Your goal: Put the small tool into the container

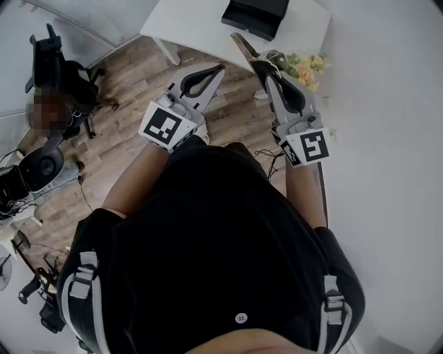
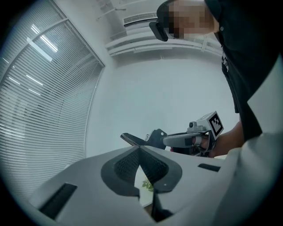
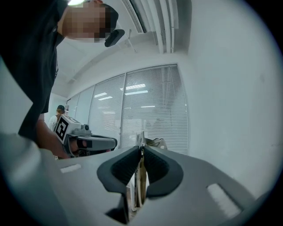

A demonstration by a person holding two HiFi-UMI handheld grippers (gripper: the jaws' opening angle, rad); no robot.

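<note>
Your right gripper (image 1: 268, 69) was clamped on the tool (image 1: 243, 45), whose metal tip stuck out past the pads toward 11 o'clock in the head view. Your left gripper (image 1: 219, 68) had its jaws pressed together with nothing between them. The container (image 1: 255, 15) sat on the table (image 1: 187, 24) at 12 o'clock.

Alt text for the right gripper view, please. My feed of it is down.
The right tool is shut on a thin metal item whose tip pokes up past the pads, raised toward windows covered by blinds. The left tool shows at left, beside it.
</note>
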